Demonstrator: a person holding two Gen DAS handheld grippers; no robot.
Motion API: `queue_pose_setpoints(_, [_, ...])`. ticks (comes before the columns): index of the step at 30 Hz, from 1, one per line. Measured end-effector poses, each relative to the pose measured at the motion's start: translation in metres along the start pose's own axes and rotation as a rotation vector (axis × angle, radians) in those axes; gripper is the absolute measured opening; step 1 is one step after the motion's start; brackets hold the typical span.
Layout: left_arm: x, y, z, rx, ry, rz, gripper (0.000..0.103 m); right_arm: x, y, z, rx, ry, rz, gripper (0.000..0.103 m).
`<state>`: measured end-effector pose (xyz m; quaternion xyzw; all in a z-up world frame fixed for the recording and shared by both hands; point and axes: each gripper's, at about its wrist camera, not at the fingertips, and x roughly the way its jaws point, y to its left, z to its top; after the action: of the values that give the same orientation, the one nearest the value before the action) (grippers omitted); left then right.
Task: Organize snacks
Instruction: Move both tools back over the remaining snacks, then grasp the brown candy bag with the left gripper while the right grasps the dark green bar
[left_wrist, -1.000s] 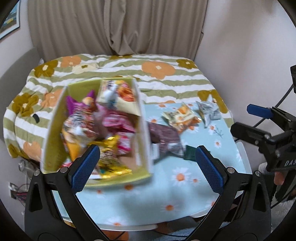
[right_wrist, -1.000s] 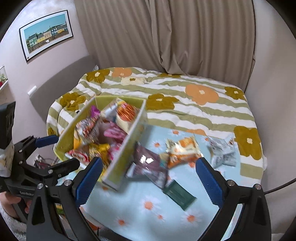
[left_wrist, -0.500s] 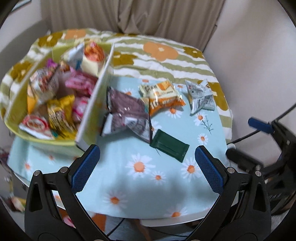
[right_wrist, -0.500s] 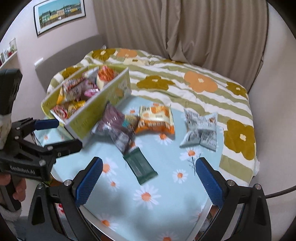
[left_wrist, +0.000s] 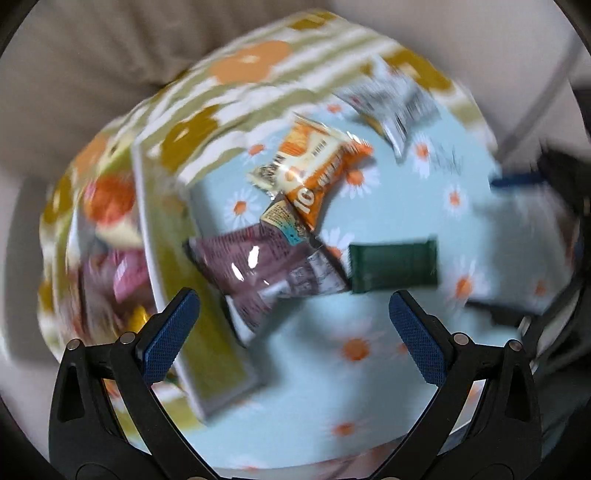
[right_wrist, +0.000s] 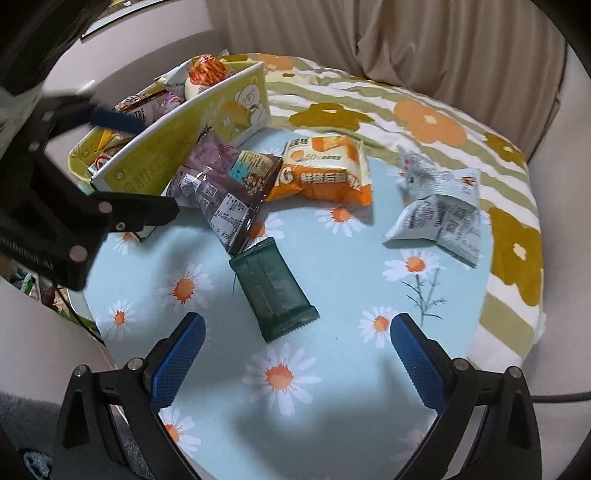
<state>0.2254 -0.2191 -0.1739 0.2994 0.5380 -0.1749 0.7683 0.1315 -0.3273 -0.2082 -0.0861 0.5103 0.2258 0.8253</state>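
Observation:
A yellow-green snack box full of packets stands at the table's left. Beside it lie a purple-brown packet, an orange packet, a grey-white packet and a dark green bar. My right gripper hovers open just before the green bar, empty. The left wrist view is blurred: my left gripper is open and empty over the purple packet, with the green bar to its right and the box on its left. In the right wrist view the left gripper shows beside the box.
The small table has a light-blue daisy cloth. Behind it lies a bed with a green-striped flowered cover, then beige curtains. A wall closes in on the right.
Both grippers have swung down and closer to the loose packets. The left view has tilted and blurred with motion. Both stay open; nothing was picked up.

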Motion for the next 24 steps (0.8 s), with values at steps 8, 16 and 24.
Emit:
queue_pose_setpoints(8, [0.034, 0.0, 0.028, 0.396, 0.142, -0.009, 0.102, 0.026, 0.0, 0.006, -0.048, 0.013, 0.017, 0.1])
queue_pose_setpoints(16, [0.078, 0.004, 0.044, 0.579, 0.304, -0.03, 0.102, 0.052, 0.006, 0.011, -0.076, 0.055, 0.033, 0.1])
queue_pose_setpoints(24, [0.111, -0.005, 0.038, 0.666, 0.399, -0.041, 0.102, 0.074, 0.015, 0.014, -0.087, 0.093, 0.046, 0.1])
